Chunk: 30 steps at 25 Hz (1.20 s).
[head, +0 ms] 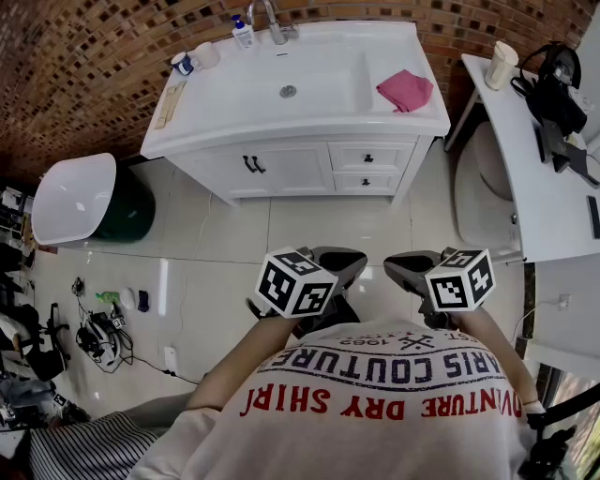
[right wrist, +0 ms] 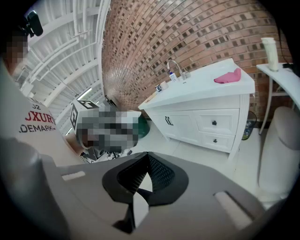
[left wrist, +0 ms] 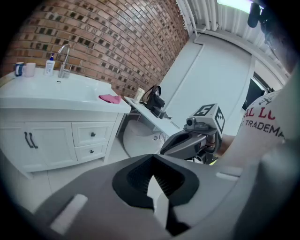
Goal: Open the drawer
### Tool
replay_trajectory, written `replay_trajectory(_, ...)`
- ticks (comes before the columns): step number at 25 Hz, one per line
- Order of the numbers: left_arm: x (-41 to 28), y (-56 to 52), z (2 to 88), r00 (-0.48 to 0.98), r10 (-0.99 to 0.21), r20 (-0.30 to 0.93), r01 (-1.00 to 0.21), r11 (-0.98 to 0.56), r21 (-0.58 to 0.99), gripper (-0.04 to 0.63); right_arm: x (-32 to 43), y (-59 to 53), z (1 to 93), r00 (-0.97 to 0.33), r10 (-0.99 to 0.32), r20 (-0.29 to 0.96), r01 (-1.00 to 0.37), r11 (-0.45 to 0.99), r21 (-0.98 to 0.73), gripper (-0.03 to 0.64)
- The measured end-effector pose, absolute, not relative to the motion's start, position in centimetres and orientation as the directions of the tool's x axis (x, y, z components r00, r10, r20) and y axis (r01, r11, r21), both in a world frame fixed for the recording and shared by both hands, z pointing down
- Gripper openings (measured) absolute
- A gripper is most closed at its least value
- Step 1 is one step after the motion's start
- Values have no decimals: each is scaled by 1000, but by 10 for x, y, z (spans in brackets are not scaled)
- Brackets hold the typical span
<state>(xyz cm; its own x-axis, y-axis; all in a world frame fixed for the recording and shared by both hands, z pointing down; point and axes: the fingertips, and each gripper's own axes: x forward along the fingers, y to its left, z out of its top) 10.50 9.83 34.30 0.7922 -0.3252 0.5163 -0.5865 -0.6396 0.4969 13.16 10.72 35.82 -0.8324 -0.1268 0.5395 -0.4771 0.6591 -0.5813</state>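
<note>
The white vanity (head: 281,164) stands across the tiled floor from me. Its two small drawers sit at the right of the front, the upper drawer (head: 368,157) above the lower drawer (head: 366,181), both shut, each with a dark knob. They also show as the upper drawer (left wrist: 93,134) and the upper drawer (right wrist: 214,123). My left gripper (head: 349,259) and right gripper (head: 398,262) are held side by side close to my chest, well short of the vanity. Both are shut with nothing between the jaws. The left gripper (left wrist: 152,161) and right gripper (right wrist: 147,159) point slightly downward.
A pink cloth (head: 405,90), faucet (head: 275,23) and soap bottle (head: 243,33) are on the countertop. A white desk (head: 525,159) with a cup (head: 502,64) and black gear (head: 558,84) runs along the right, with a white seat (head: 483,192) beside it. A white tub (head: 70,197) and floor clutter (head: 98,333) lie left.
</note>
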Motion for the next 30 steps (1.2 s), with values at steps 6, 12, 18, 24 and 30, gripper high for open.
replay_trajectory(6,46,32,341,804,-312,506,-568,-654,500,-6,74,44,357,-803,-157,575,-517,664,-541,6)
replay_trajectory(12,5,-7,351,817,-293,497,-552,-648,525,-5,38,10,357,-780,-174,601,-550,650,-525,6)
replay_trajectory(18,-10,-25,370,821,-276,499,-550,-618,562,-6,31,-7,375,-760,-171,627,-583,607,-541,6)
replay_trajectory(24,-12,-36,374,818,-283,501,-558,-602,571,-6,46,-39,396,-726,-236,646,-648,549,-527,6)
replay_trajectory(30,-29,-38,392,792,-312,525,-603,-537,590,-5,70,-90,444,-657,-339,674,-741,456,-493,-3)
